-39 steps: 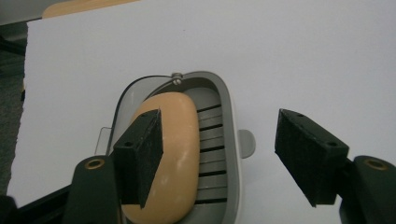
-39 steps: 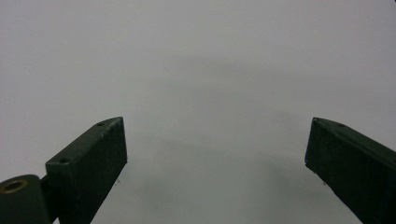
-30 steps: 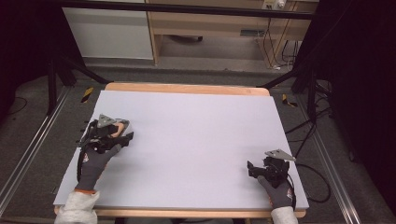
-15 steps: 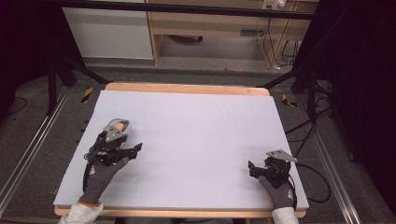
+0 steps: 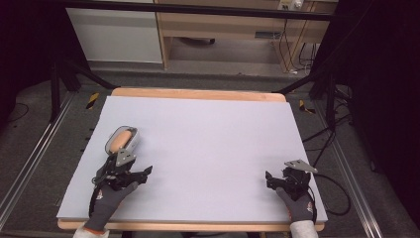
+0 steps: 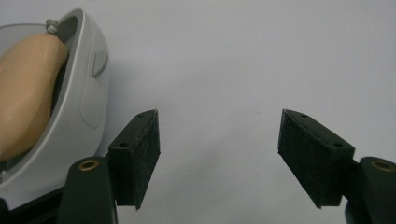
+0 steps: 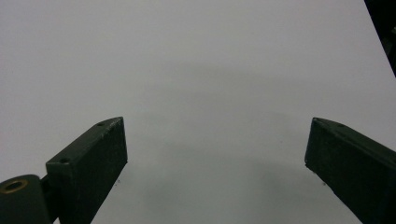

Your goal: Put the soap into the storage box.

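High view shows the left gripper [image 5: 141, 174] wide open and empty just beside the grey case [image 5: 121, 140] at the counter's [image 5: 213, 129] left, right gripper [image 5: 270, 179] likewise open and idle; judged pre-grasp, needing a leftward shift to straddle it.

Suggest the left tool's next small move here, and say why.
Probably swing the left tool toward the grey case holding a tan, bread-like piece. Its jaws stand open with only bare table between them, and the case lies just beside them, outside the gap. The right tool rests open, far off.
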{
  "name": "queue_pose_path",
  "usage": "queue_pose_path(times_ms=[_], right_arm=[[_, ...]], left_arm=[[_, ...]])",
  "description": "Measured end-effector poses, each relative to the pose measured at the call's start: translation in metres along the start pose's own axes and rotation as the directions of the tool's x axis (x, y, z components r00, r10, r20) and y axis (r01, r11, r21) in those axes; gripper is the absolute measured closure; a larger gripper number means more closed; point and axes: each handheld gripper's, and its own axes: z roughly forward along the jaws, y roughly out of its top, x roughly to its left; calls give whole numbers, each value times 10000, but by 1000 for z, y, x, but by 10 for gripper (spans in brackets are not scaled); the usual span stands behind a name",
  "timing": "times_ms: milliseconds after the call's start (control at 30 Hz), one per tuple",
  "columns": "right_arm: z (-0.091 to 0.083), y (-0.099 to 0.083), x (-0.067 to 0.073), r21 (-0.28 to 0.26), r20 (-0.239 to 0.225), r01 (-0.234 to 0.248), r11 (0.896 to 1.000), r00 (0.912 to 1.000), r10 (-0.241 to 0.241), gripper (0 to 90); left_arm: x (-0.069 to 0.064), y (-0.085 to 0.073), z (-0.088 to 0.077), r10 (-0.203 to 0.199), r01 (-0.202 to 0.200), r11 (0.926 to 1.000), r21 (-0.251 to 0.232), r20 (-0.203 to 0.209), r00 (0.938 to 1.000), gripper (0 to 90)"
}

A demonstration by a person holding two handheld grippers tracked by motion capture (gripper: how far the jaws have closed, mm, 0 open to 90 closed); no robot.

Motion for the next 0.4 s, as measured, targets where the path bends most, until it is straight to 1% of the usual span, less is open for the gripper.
queue_pose_path(times_ms=[233, 300, 400], right_arm=[[0, -1, 0, 30, 55, -1, 10000, 10000, 1, 59], [0, -1, -1, 38, 83, 19, 10000, 10000, -19, 59], [0, -1, -1, 58, 91, -26, 10000, 10000, 25, 59]], left_arm=[[-1, -11, -6, 36, -36, 10000, -2, -14, 10000, 268], [0, -14, -6, 103, -103, 9999, 128, 3, 9999, 265], [1, -17, -7, 49, -49, 9998, 204, -23, 10000, 263]])
